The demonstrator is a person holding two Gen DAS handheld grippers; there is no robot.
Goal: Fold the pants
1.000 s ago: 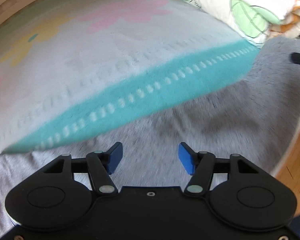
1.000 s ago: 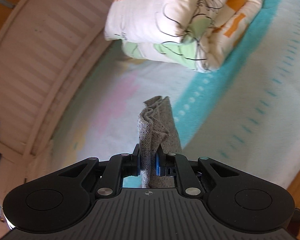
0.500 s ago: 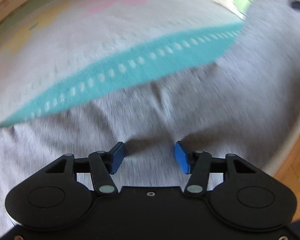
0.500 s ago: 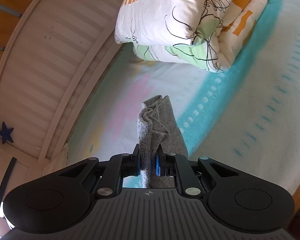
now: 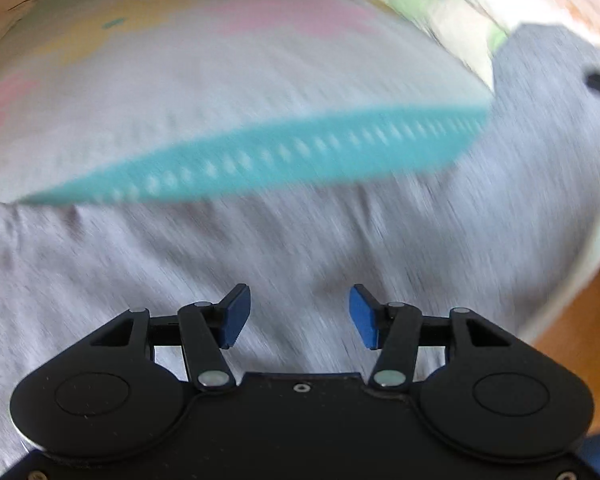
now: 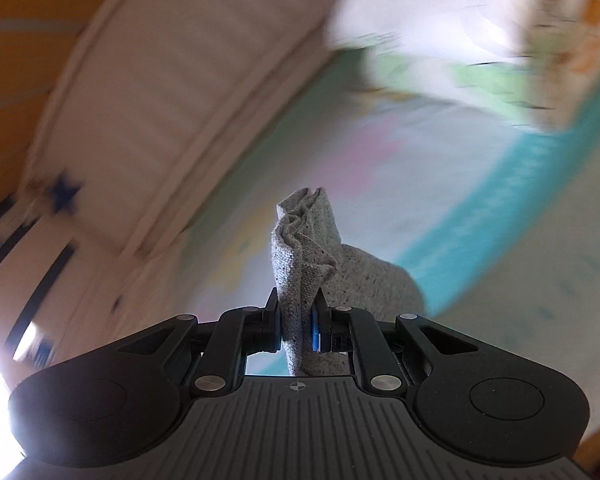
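- Left wrist view: the left gripper [image 5: 299, 317] hovers over the grey pants [image 5: 260, 264], pointing steeply down at them; its blue pads [image 5: 236, 316] stand well apart with nothing between them and no cloth pinched, and the jaws have just been closing a little
- Same view: the pants lie spread along the near edge of the bed [image 5: 204, 92], covering the sheet up to its teal stripe [image 5: 284, 156]; toward the right edge of the bed the cloth rises off the sheet, lifted up in front of the folded quilt [image 5: 440, 8] at the far right corner; the picture is blurred, so seams and hems cannot be told
- Right wrist view: the right gripper [image 6: 296, 330] is clamped on a bunched end of the pants [image 6: 304, 240]; the cloth stands up between the pads in several folds and trails down to the right toward the sheet; which end of the garment this is I cannot tell
- To do the fold well, as I judge it: keep the right grip firm and carry that end in a low arc over the flat part; bring the left gripper to the matching edge or the intended crease, so the layer lies without wrinkles; line up the edges before letting go; the bunched hold risks a twisted, uneven fold
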